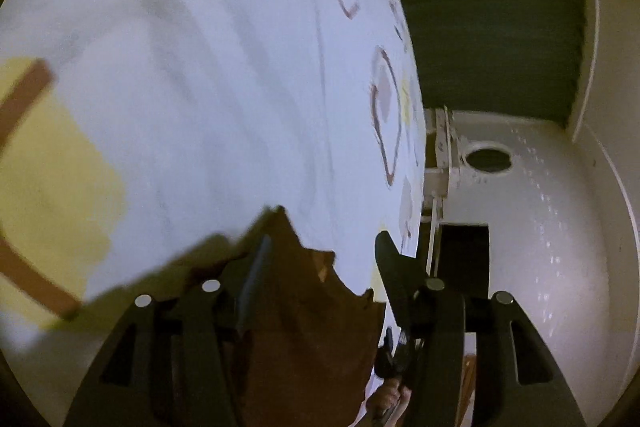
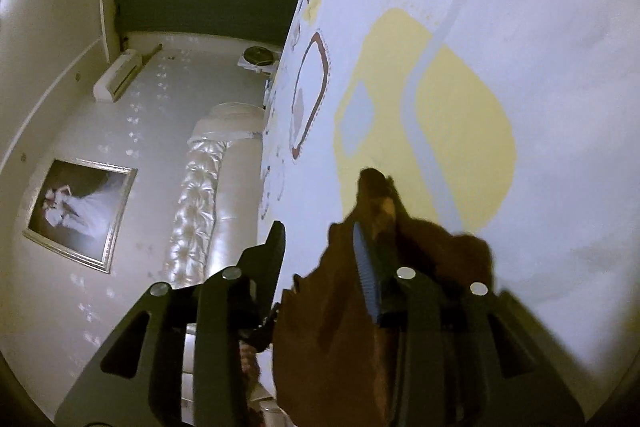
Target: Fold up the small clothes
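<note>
A small brown garment hangs between both grippers, lifted above the bed. In the left wrist view it drapes over the left finger, and my left gripper has its jaws wide apart, the right finger bare. In the right wrist view the same brown garment drapes over the right finger with its blue pad, and my right gripper also stands wide, the left finger bare. The cloth hides most of one finger in each view.
The bed sheet is pale blue with yellow patches and brown outlined shapes. Beyond its edge are a tufted cream headboard, a framed picture, a wall air conditioner and a dark green curtain.
</note>
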`<action>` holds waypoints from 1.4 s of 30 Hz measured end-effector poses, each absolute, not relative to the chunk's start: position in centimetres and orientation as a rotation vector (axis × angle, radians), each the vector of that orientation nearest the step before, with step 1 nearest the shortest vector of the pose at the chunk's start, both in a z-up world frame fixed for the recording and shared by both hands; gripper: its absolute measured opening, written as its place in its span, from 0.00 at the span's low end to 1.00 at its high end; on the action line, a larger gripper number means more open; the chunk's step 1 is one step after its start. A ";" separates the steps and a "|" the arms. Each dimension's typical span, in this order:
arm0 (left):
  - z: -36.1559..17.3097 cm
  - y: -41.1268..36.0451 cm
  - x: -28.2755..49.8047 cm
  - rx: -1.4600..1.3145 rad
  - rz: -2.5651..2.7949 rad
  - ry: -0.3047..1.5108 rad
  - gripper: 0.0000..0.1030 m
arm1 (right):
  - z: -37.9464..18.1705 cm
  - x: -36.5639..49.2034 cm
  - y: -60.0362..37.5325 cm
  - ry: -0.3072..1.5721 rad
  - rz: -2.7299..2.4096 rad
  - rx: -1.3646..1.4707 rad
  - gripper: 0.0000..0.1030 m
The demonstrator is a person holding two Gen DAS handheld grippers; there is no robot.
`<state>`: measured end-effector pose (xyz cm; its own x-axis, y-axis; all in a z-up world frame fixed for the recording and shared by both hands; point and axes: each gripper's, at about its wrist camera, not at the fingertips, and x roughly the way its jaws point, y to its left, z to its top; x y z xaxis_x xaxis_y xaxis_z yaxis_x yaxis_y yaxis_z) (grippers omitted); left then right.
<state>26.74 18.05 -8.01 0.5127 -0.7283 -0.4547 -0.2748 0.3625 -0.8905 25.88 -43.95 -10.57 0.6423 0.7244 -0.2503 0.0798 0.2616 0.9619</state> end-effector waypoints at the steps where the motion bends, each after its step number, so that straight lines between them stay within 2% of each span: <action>1: -8.1 18.6 26.4 -1.213 -0.353 1.047 0.52 | -10.4 25.3 -44.1 0.793 0.504 1.238 0.35; 5: -7.2 19.3 23.3 -1.154 -0.371 1.077 0.53 | -10.1 21.9 -44.8 0.800 0.474 1.185 0.38; 9: -6.6 18.6 18.3 -1.046 -0.432 1.082 0.62 | -10.0 17.4 -45.0 0.835 0.451 1.128 0.42; 16: -8.6 16.5 12.2 -0.988 -0.507 1.154 0.63 | -11.0 9.8 -44.0 0.905 0.482 1.123 0.42; 22: -8.5 16.3 11.0 -0.981 -0.473 1.147 0.63 | -11.1 8.5 -41.7 0.960 0.464 1.029 0.42; 31: -9.3 17.0 8.4 -1.157 -0.423 1.119 0.69 | -12.1 9.1 -40.3 0.955 0.497 1.112 0.42; 34: -9.2 16.0 9.2 -1.166 -0.428 1.131 0.71 | -12.2 9.3 -39.9 0.966 0.496 1.123 0.34; 36: -9.1 15.4 9.4 -1.149 -0.429 1.148 0.70 | -12.2 9.6 -39.5 0.985 0.498 1.104 0.19; 37: -8.9 14.9 9.5 -1.129 -0.432 1.163 0.66 | -12.2 9.8 -39.4 1.001 0.495 1.089 0.13; 38: -8.9 14.4 9.7 -1.116 -0.437 1.182 0.46 | -12.0 10.0 -39.3 1.012 0.485 1.073 0.08; 39: -9.2 14.1 9.6 -1.110 -0.446 1.210 0.18 | -12.0 10.0 -39.2 1.017 0.478 1.060 0.06; 40: -9.5 13.7 9.8 -1.103 -0.441 1.241 0.13 | -11.8 10.0 -39.2 1.018 0.475 1.044 0.06; 42: -10.1 13.5 9.7 -1.082 -0.381 1.264 0.12 | -11.4 9.8 -39.4 1.015 0.473 1.021 0.04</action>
